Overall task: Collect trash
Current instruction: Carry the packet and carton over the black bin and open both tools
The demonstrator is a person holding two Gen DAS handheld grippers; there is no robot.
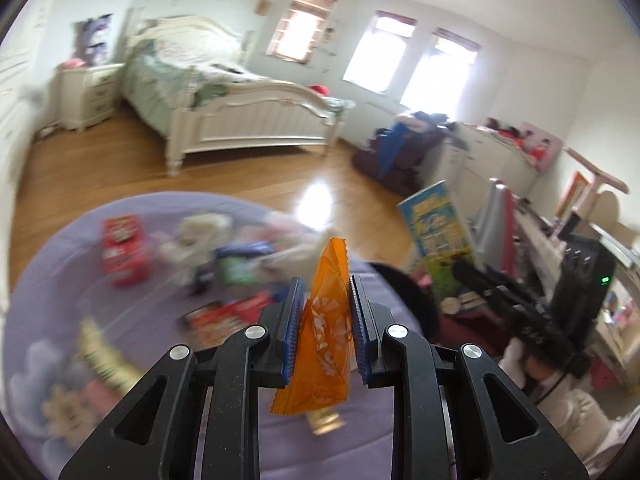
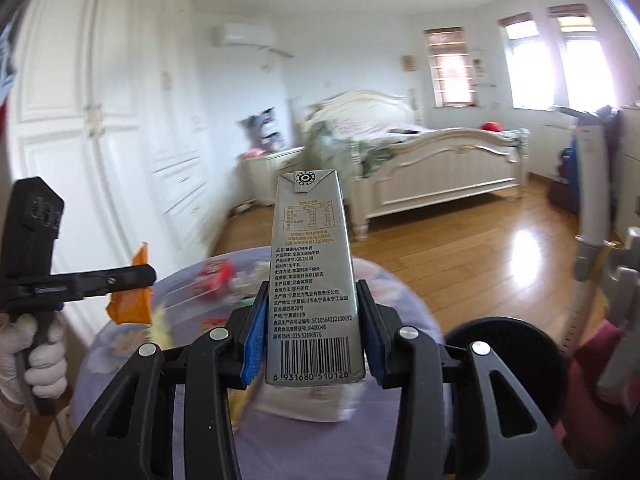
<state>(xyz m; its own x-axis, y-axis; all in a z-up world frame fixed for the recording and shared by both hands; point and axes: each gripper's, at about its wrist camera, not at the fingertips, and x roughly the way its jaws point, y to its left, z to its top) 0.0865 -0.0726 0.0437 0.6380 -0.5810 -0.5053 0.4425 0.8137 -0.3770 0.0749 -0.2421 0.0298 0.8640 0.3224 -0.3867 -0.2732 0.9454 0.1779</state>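
Note:
My left gripper (image 1: 325, 300) is shut on an orange snack wrapper (image 1: 326, 332) and holds it above a round purple rug (image 1: 60, 280). My right gripper (image 2: 312, 312) is shut on a tall silver milk carton (image 2: 310, 280), held upright above the same rug (image 2: 400, 304). In the right wrist view the left gripper (image 2: 132, 276) shows at the left with the orange wrapper (image 2: 132, 304) in it. Blurred trash lies on the rug: a red box (image 1: 124, 252), white crumpled paper (image 1: 200, 240), a red packet (image 1: 224, 320) and a yellow-white wrapper (image 1: 104, 356).
A black round bin rim (image 2: 504, 344) sits at the rug's right edge, also in the left wrist view (image 1: 408, 292). A white bed (image 1: 240, 112), nightstand (image 1: 90, 92) and wardrobe (image 2: 100, 140) stand behind. A cluttered desk (image 1: 560, 260) is at the right. Wooden floor (image 1: 280, 176) lies between.

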